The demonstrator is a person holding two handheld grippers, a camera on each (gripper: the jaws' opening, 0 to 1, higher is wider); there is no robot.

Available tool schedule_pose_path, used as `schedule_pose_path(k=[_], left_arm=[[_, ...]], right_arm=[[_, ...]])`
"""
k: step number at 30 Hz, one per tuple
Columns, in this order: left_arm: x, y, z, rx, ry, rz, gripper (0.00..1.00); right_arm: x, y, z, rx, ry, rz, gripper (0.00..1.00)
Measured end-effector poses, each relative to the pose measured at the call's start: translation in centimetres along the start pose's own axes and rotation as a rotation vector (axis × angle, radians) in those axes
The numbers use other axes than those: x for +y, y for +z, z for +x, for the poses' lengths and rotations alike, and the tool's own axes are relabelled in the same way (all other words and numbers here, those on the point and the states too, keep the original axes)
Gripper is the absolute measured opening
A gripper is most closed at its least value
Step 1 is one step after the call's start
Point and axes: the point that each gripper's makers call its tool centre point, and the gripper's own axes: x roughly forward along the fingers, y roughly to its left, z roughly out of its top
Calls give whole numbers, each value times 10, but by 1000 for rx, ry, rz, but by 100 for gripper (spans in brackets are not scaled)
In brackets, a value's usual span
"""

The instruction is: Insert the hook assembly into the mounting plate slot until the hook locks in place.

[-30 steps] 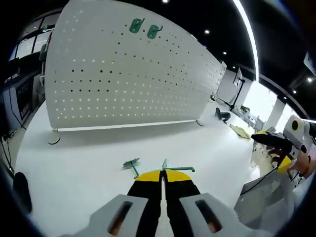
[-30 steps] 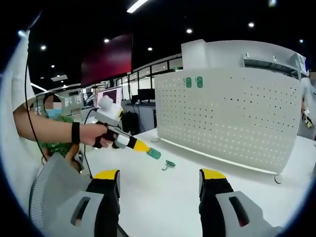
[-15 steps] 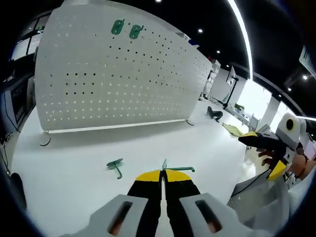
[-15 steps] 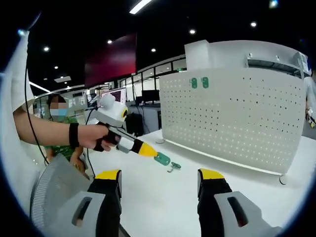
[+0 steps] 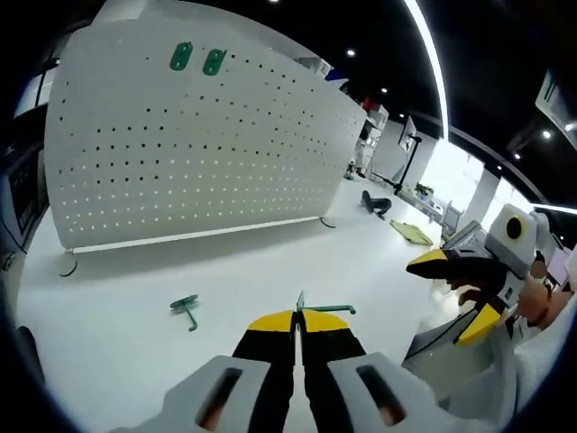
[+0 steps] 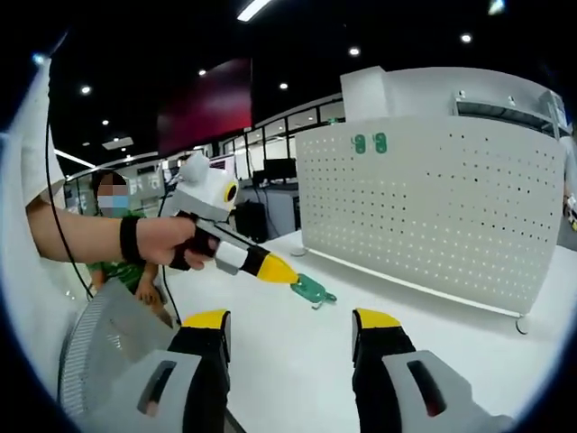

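Observation:
A white perforated mounting plate (image 5: 198, 153) stands upright on the white table (image 5: 117, 352), with two green hooks (image 5: 196, 59) hung near its top edge. My left gripper (image 5: 298, 317) is shut on a green hook assembly (image 5: 326, 309) that sticks out to the right of its yellow tips. Another green hook (image 5: 186, 307) lies loose on the table to the left. In the right gripper view a hand holds the left gripper (image 6: 275, 270) with the green hook assembly (image 6: 310, 289) at its tip, well short of the plate (image 6: 442, 207). My right gripper (image 6: 292, 320) stands open and holds nothing.
The right gripper (image 5: 451, 293) shows at the right of the left gripper view, jaws apart. A person in green (image 6: 113, 271) stands behind the hand. A black object (image 5: 377, 204) and a yellow-green sheet (image 5: 411, 233) lie on the table beyond the plate's right end.
The left gripper has carried the hook assembly nearer to the right gripper's camera and a little higher. The loose hook lies where it was. The right gripper stays open.

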Motion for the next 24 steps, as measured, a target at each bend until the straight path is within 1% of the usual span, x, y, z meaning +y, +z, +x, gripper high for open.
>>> schedule_pose_path(k=[2,5,9,12,14,16,18,22,24], left_arm=[[-6,-1,1,7,-14,9,1],[-10,-2,1,12,-18,10,1],[-19,0,-2,8,-38,19,1],[-23,-2,-4,22,-43,34,1],[-24,-3,-5,30,-42,22,1],[-27,-3,-7,31,-43,34,1],[-32,-4,-7,36,-60,32,1],[-35,-5,-8,42,-65,24,1],[-41,-4,-9,43,-81,21,1]], right_arm=[[0,1,0,-1,0,-4,54],[-1,0,0,5,4,-11,52],[0,1,-1,9,9,-11,49],[1,0,-1,17,14,-17,46],[2,0,-1,16,21,-20,45],[3,-1,0,26,26,-20,43],[6,-1,0,23,35,-13,42],[9,-2,2,31,41,-32,40],[10,-2,3,26,45,-40,37]])
